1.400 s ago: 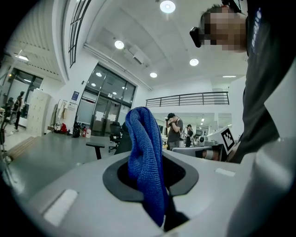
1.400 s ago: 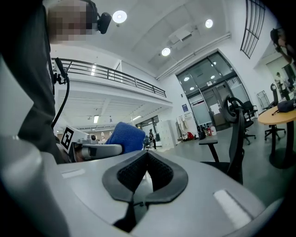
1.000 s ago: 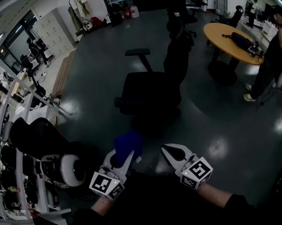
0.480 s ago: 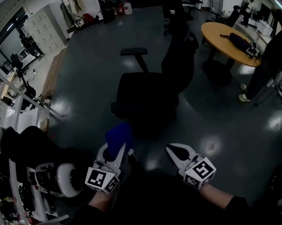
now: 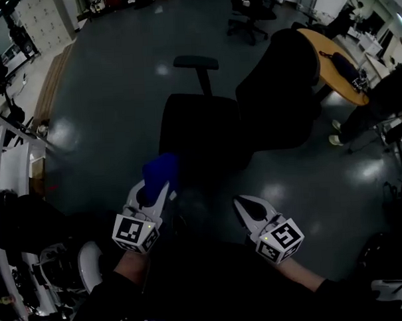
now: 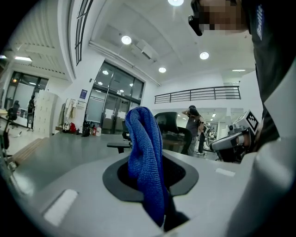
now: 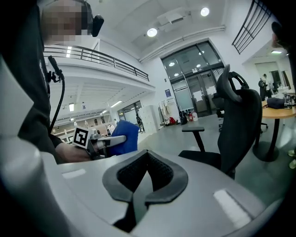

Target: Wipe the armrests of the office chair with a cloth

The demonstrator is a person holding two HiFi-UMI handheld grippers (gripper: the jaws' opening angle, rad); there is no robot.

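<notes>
A black office chair (image 5: 206, 133) stands on the grey floor ahead of me, its backrest (image 5: 281, 96) to the right. One armrest (image 5: 195, 62) rises on a post at the far side of the seat. My left gripper (image 5: 157, 186) is shut on a blue cloth (image 5: 161, 173), which stands up between its jaws (image 6: 144, 157), just short of the seat's near edge. My right gripper (image 5: 244, 208) is shut with nothing in it, level with the left and apart from the chair. In the right gripper view the armrest (image 7: 193, 130) and backrest (image 7: 240, 120) show ahead.
A round wooden table (image 5: 336, 67) with a dark bag stands at the right, a person (image 5: 375, 109) beside it. White shelving and gear (image 5: 15, 164) line the left side. Another chair (image 5: 248, 15) stands far back.
The view has closed in on the chair and tipped further down. Both grippers sit nearer the seat's front edge, the left still holding the cloth.
</notes>
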